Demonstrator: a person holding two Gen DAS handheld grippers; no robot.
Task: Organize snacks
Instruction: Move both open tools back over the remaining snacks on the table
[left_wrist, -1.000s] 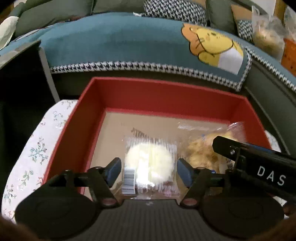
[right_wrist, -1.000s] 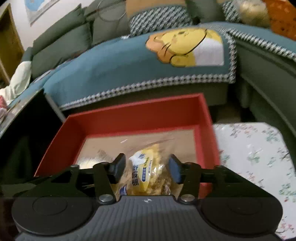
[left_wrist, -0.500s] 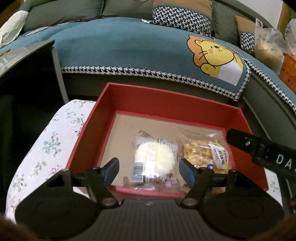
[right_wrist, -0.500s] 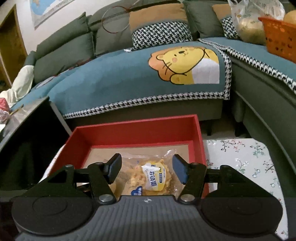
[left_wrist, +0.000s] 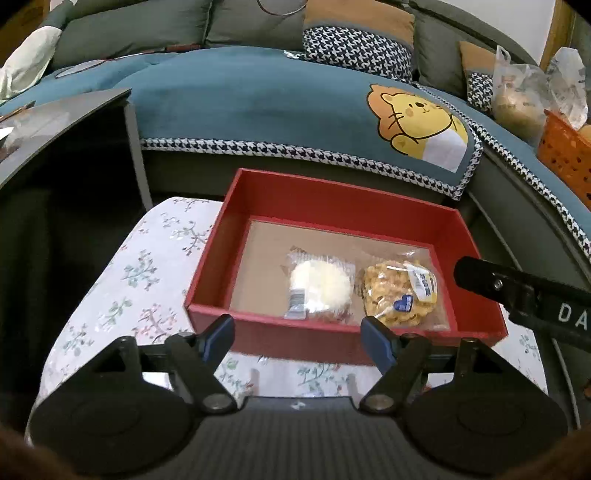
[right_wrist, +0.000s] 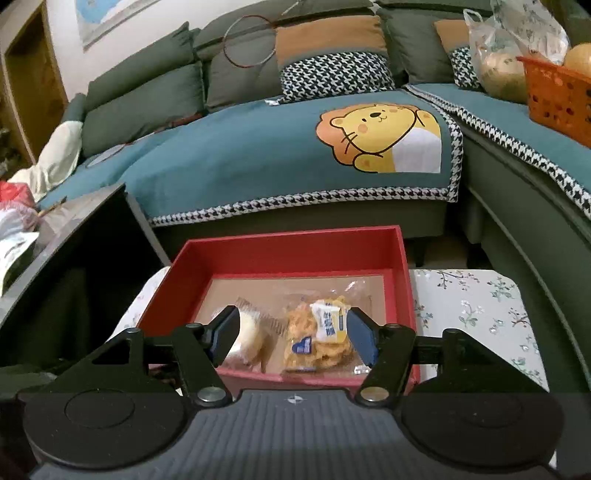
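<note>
Two crinkly clear-wrapped snacks lie in my red box.
Round white cake left of knobbly yellow crisp; my left gripper and right gripper jaws just widened, empty.

We cannot read the label on the yellow snack packet in the red box; it is too small. In the right wrist view our right tongs hide the near edge of the white snack packet in that box. The lettering on the tongs beside the box in the left wrist view runs off the picture's edge.
</note>
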